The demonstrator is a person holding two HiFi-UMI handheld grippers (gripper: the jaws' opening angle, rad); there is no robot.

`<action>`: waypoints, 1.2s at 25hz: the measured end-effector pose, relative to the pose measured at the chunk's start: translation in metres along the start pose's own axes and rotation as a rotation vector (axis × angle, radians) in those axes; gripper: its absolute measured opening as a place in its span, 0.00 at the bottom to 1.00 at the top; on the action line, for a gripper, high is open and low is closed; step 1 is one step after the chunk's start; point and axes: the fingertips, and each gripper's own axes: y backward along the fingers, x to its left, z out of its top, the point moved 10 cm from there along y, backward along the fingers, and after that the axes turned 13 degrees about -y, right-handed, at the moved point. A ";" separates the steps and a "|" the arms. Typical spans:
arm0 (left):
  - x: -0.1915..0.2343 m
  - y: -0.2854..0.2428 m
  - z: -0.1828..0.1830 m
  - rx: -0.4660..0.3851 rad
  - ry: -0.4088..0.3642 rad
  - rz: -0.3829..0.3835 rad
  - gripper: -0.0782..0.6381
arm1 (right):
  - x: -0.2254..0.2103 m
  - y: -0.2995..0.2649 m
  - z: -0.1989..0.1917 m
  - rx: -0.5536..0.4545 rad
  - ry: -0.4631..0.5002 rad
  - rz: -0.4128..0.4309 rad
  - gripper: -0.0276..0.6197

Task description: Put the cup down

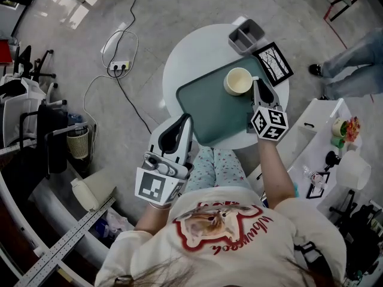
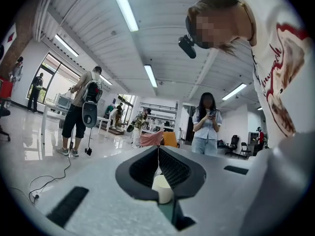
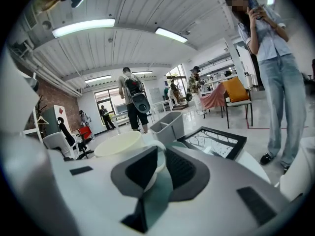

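Observation:
A cream cup (image 1: 237,81) stands on the green tray (image 1: 206,103) on the round white table (image 1: 182,55). From its right side my right gripper (image 1: 256,85) reaches the cup's handle. In the right gripper view the cup (image 3: 117,144) sits just left of the jaws, and the right gripper (image 3: 161,162) is shut on its white handle loop, with green tray showing below. My left gripper (image 1: 185,119) hangs over the table's near edge, shut and empty. The left gripper (image 2: 158,154) points at the cup (image 2: 162,189) farther off.
A grey bin (image 1: 246,36) and a black-framed picture (image 1: 274,63) stand at the table's far right. A power strip with cables (image 1: 118,65) lies on the floor to the left. A person's legs (image 1: 353,58) are at the right, and a white side table (image 1: 317,130) holds small items.

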 end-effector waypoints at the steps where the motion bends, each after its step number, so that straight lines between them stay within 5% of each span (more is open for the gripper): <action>1: -0.001 0.000 0.000 -0.001 0.001 -0.004 0.13 | 0.001 0.002 0.000 0.000 0.005 0.005 0.12; 11: -0.005 -0.006 0.005 -0.010 -0.002 -0.039 0.13 | 0.016 0.024 0.017 -0.056 0.013 0.032 0.12; 22: -0.016 -0.025 0.034 -0.104 -0.037 -0.068 0.13 | 0.068 0.076 0.109 -0.308 0.060 0.177 0.11; 30: -0.019 -0.027 0.055 -0.147 -0.062 -0.077 0.13 | 0.103 0.109 0.143 -0.341 0.116 0.231 0.11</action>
